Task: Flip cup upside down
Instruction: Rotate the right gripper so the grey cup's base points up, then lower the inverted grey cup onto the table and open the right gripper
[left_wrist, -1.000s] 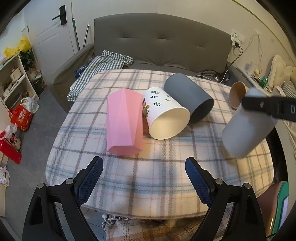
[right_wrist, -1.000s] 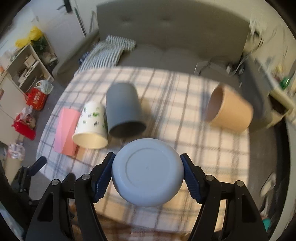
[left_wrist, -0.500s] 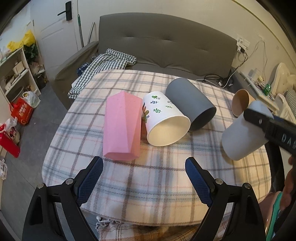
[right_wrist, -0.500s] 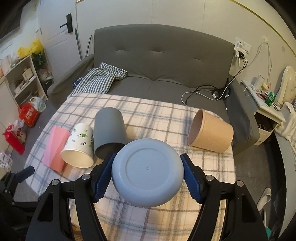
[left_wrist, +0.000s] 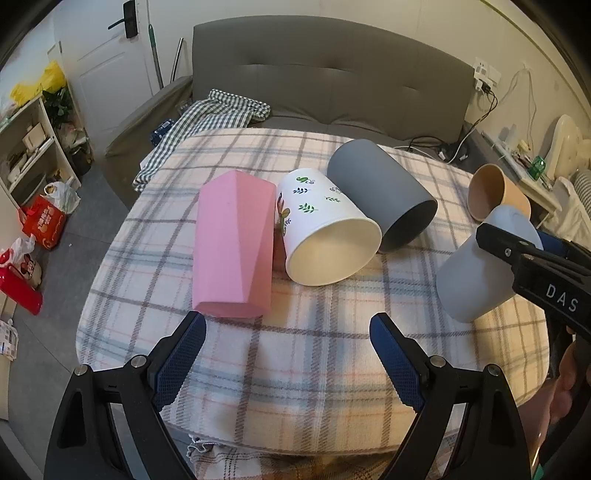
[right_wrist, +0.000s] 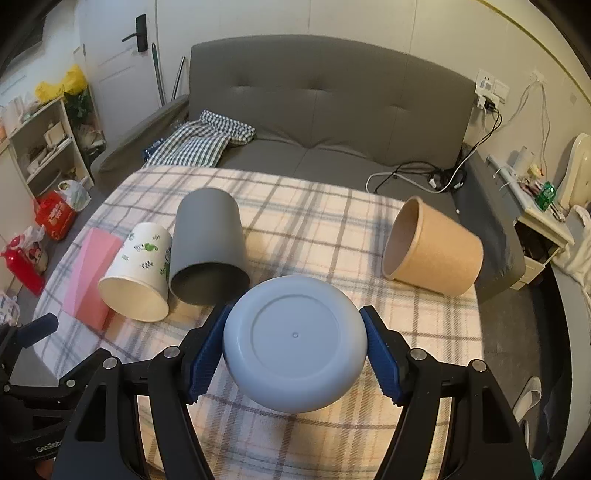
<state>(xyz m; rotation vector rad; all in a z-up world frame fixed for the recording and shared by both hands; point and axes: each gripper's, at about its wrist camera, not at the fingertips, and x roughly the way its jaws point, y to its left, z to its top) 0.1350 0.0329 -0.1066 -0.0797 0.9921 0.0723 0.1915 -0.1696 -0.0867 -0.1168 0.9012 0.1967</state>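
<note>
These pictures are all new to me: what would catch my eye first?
Most likely the pale blue cup, pinched between the blue pads of the right gripper and held above the plaid tablecloth, its flat bottom facing that gripper's camera. Behind it four more cups lie tipped over: pink, white with leaves and dark grey bunched together at the left, and a brown paper cup alone at the right.

Three cups (left_wrist: 332, 225) side by side on table (left_wrist: 295, 350) — sofa (left_wrist: 332, 85) behind.
</note>
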